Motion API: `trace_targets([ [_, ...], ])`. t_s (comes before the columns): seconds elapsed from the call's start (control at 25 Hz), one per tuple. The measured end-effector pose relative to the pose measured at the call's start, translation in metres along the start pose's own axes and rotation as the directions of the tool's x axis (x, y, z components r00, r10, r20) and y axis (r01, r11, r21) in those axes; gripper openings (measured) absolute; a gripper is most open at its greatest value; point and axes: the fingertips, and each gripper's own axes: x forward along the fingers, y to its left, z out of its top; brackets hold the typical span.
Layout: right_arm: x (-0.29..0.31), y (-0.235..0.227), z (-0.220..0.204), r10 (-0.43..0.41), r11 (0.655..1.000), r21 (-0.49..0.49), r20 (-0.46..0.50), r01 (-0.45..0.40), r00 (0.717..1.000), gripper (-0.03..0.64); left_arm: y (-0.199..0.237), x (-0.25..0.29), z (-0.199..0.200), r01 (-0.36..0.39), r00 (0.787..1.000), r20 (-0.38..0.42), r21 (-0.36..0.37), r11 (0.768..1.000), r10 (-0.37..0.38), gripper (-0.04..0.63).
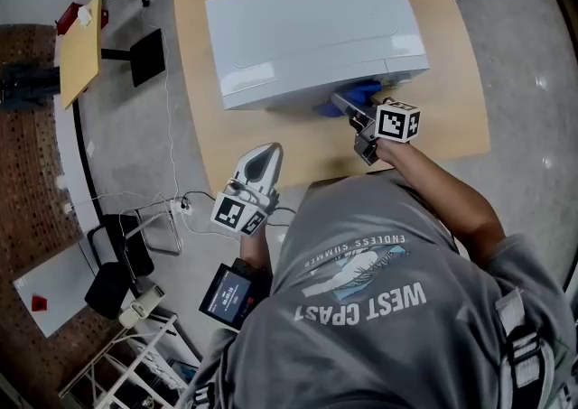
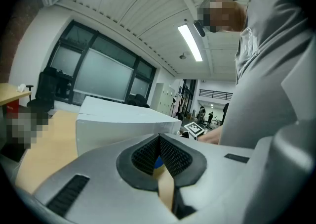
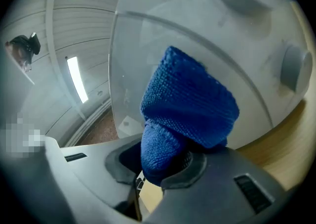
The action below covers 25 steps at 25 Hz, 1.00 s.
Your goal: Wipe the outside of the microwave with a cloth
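Snugly in right tool (image 3: 160, 168): cloth (image 3: 190, 104)

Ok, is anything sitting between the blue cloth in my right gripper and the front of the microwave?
Nothing visible. The right gripper is shut on the blue cloth, whose bunched end sits right at the white front of the microwave, with no object between them. Actual contact can't be confirmed.

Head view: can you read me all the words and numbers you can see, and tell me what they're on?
"WEST COAST": big letters on the person's grey T-shirt, upside down in this view.
"ENDLESS SUMMER": smaller curved letters just above, on the same shirt.
Small screen by the person's left arm: too small to read.
Marker cubes: black-and-white patterns only, no words.
Microwave: no readable label.
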Motion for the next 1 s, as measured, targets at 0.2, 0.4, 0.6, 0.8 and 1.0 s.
trace_targets([
  [0.2, 0.038, 0.017, -0.025, 0.033, 0.999, 0.036, -0.046, -0.031, 0.998, 0.073, 0.022, -0.030, -0.007, -0.044, 0.999, 0.007, -0.020, 0.999, 0.044, 0.022],
  [0.4, 0.073, 0.034, -0.049, 0.061, 0.998, 0.041, -0.106, -0.057, 0.992, 0.074, 0.040, -0.051, -0.012, -0.064, 0.998, 0.019, -0.037, 0.997, 0.065, 0.022],
  [0.6, 0.106, 0.049, -0.069, 0.087, 0.995, 0.055, -0.151, -0.080, 0.985, 0.073, 0.060, -0.064, -0.017, -0.072, 0.997, 0.025, -0.047, 0.996, 0.073, 0.022],
  [0.8, 0.138, 0.065, -0.089, 0.117, 0.992, 0.062, -0.192, -0.108, 0.974, 0.074, 0.080, -0.075, -0.020, -0.076, 0.996, 0.030, -0.051, 0.996, 0.078, 0.021],
  [1.0, 0.162, 0.076, -0.107, 0.141, 0.990, 0.060, -0.228, -0.130, 0.963, 0.073, 0.094, -0.087, -0.024, -0.083, 0.996, 0.033, -0.051, 0.995, 0.085, 0.023],
])
